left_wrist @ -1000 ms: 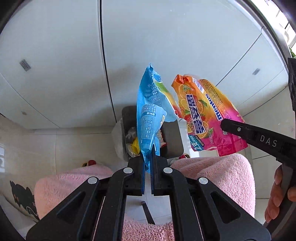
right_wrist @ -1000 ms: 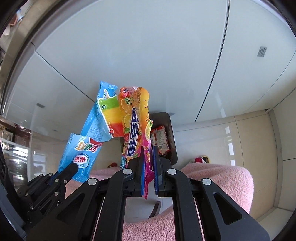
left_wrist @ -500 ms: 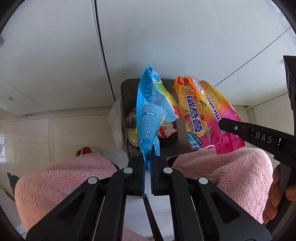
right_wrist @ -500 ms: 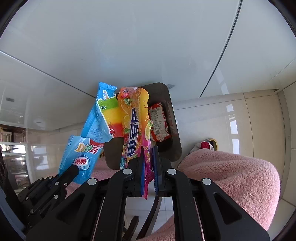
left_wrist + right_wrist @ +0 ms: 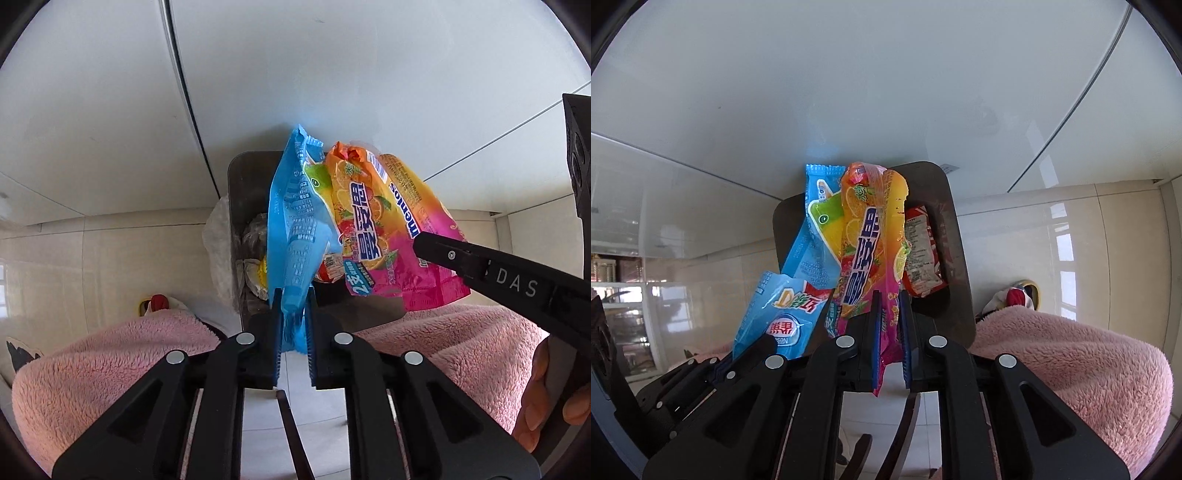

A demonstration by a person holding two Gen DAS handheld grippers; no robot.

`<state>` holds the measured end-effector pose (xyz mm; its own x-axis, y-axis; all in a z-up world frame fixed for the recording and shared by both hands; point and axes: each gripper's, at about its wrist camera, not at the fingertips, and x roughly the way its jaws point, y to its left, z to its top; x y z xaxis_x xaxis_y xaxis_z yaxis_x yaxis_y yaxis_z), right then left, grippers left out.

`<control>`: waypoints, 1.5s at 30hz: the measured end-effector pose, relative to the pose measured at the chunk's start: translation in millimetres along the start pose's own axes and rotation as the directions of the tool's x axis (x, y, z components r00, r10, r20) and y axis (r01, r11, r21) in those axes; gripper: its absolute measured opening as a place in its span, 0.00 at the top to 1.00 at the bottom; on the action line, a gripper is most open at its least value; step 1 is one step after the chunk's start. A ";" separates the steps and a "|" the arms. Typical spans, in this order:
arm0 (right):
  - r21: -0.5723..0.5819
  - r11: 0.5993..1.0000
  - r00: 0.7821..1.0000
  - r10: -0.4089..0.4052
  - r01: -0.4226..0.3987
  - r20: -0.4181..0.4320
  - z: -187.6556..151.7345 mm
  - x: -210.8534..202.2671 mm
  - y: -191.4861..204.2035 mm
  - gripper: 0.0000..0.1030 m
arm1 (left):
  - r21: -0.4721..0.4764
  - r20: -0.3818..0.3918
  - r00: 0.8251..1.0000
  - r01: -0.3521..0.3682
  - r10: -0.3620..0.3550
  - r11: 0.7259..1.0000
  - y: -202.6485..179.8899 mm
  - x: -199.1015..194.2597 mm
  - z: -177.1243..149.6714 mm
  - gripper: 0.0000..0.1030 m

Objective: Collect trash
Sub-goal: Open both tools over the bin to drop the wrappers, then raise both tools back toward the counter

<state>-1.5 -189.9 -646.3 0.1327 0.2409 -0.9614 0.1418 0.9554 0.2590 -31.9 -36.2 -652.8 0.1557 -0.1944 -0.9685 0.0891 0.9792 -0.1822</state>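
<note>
A dark rectangular trash bin [image 5: 243, 173] [image 5: 945, 206] stands on the floor against white cabinet doors, directly below both grippers. My left gripper [image 5: 293, 314] points down over it and its jaws are opening. A blue ice-pop wrapper [image 5: 291, 236] [image 5: 812, 236] still hangs between them. The jaws of my right gripper [image 5: 889, 317] are opening too, with an orange and pink candy wrapper [image 5: 866, 254] [image 5: 373, 236] still between the pads. The two wrappers dangle side by side over the bin's mouth. A red snack packet [image 5: 921, 258] and other crumpled litter lie inside.
The person's knees in pink fleece [image 5: 110, 362] [image 5: 1071, 362] flank the bin. A clear liner [image 5: 218, 236] bulges from its left side. A red and yellow slipper [image 5: 157, 302] lies on the tiled floor. A hand [image 5: 546, 406] holds the right gripper.
Both grippers have come down toward the bin, which now looks larger and closer. Both pairs of jaws have parted slightly around their wrappers.
</note>
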 end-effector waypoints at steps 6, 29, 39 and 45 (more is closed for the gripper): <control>0.016 1.000 1.000 0.021 -0.021 0.017 1.7 1.9 -1.6 0.40 | -0.015 0.036 0.999 -0.021 0.022 1.000 -1.1 -10.1 2.1 0.61; -0.052 0.999 0.925 0.032 -0.014 0.380 0.1 -195.6 30.6 0.03 | -0.022 0.393 0.919 -0.040 0.045 0.999 -7.5 -213.2 23.0 0.08; -0.130 0.991 0.868 0.038 0.031 0.495 9.6 -318.8 62.5 0.03 | -0.010 0.466 0.882 -0.069 0.066 0.998 -6.1 -321.0 51.6 0.08; -0.164 0.985 0.836 0.038 0.063 0.548 29.7 -374.4 85.3 0.03 | 0.000 0.533 0.842 -0.097 0.082 0.995 -4.6 -373.6 78.1 0.08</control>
<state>-9.9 -203.7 -261.5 0.6534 0.1442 -0.7431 -0.0126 0.9836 0.1797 -13.6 27.3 -276.9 0.6632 -0.1138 -0.7397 0.0734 0.9935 -0.0870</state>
